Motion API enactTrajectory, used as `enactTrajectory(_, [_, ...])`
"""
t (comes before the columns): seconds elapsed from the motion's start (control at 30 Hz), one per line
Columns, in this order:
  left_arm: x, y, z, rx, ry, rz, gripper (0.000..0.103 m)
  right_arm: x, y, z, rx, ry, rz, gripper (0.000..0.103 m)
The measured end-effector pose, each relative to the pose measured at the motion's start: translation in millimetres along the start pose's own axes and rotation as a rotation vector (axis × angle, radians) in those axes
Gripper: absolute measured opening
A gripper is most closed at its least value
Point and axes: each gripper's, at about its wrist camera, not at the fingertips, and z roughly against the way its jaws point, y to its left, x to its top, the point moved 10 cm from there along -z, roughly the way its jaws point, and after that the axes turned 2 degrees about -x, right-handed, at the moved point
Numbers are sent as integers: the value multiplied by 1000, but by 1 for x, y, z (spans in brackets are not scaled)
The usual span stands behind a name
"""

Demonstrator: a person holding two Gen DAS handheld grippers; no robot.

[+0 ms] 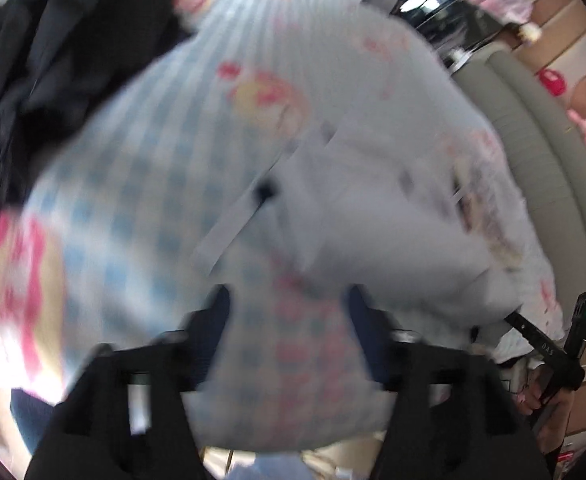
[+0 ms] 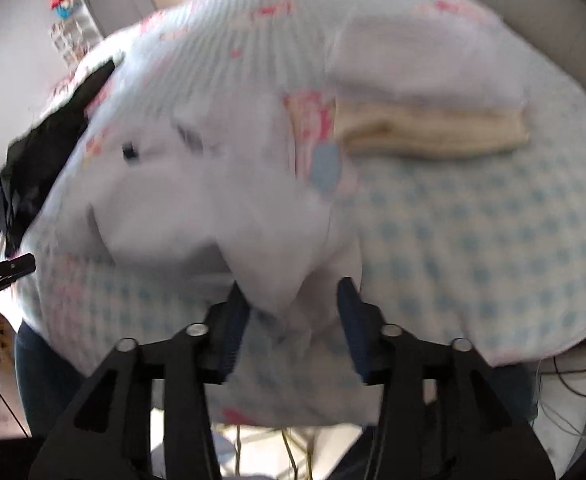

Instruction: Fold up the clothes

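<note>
A pale lavender-white garment (image 1: 373,208) lies crumpled on a blue-checked cloth with pink prints (image 1: 133,200); both views are motion-blurred. In the right wrist view the garment (image 2: 213,200) spreads across the middle, and a fold of it hangs between my right gripper's (image 2: 293,300) open fingers. My left gripper (image 1: 289,304) is open above the checked cloth, just short of the garment's near edge. The right gripper also shows in the left wrist view (image 1: 549,344) at the lower right.
A black pile of clothes (image 1: 53,60) lies at the far left, also in the right wrist view (image 2: 45,140). A folded stack, white over cream (image 2: 429,112), sits at the right. A grey-green sofa edge (image 1: 533,128) borders the cloth.
</note>
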Motion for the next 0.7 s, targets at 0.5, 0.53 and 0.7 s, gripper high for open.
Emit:
enactTrajectory(0.5, [6,-39,-81,51,99,-7,44,-15,64,-97,36,134,164,94])
enactTrajectory(0.53, [6,-39,-76,61,89,-22,39,-12,65,-95,40,123,159,84])
enactTrajectory(0.7, [53,-60,-47,11,32,-30,13,19,66,-80,82,55,127,37])
